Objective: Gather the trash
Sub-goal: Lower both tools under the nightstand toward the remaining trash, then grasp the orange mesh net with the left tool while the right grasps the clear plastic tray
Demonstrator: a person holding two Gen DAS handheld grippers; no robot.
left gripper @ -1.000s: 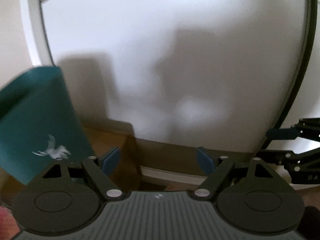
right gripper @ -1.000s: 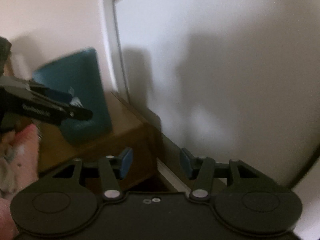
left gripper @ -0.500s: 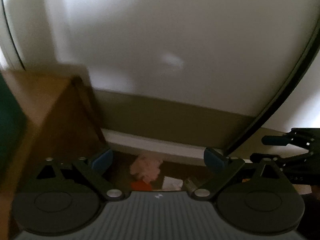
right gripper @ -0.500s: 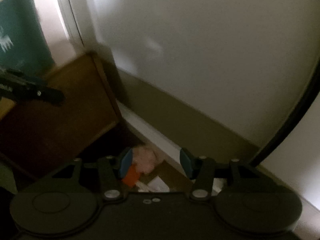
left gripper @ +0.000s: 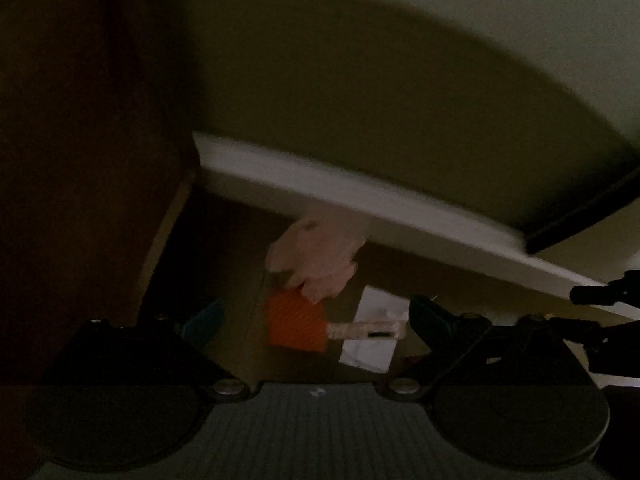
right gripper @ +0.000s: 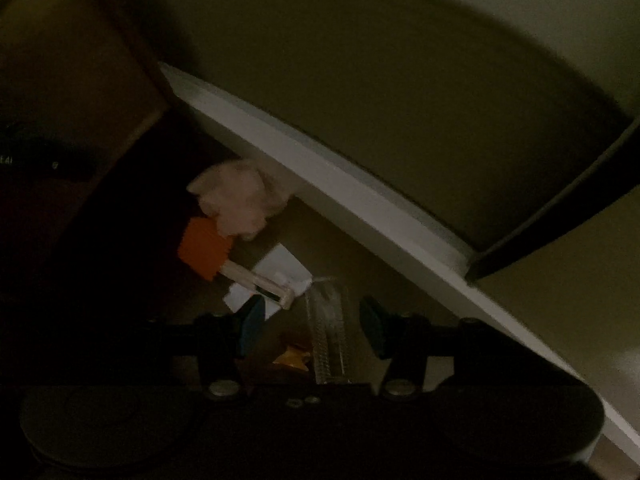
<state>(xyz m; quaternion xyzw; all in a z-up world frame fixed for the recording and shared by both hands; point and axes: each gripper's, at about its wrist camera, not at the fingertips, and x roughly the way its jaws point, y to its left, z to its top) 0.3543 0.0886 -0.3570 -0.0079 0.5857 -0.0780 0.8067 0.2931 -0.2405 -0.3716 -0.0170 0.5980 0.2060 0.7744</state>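
Trash lies on the dim floor by the white baseboard. A crumpled pink tissue (left gripper: pixel 316 258) (right gripper: pixel 240 200) sits against it. An orange ridged piece with a white handle (left gripper: pixel 296 326) (right gripper: pixel 204 248) lies in front, partly on a white paper scrap (left gripper: pixel 374 340) (right gripper: pixel 280 270). A clear plastic wrapper (right gripper: pixel 328 336) and a yellow scrap (right gripper: pixel 292 358) lie between my right fingers. My left gripper (left gripper: pixel 312 320) is open above the orange piece. My right gripper (right gripper: pixel 312 320) is open over the wrapper; it also shows in the left wrist view (left gripper: pixel 600 312).
A dark wooden cabinet side (left gripper: pixel 80 160) (right gripper: pixel 60 80) stands at the left. The white baseboard (left gripper: pixel 360 200) (right gripper: pixel 320 180) runs along the shadowed wall. A dark strip (right gripper: pixel 560 220) crosses the wall at the right.
Both grippers have tilted down from the wall and teal bin toward the floor and come closer to the trash. Both stay open.
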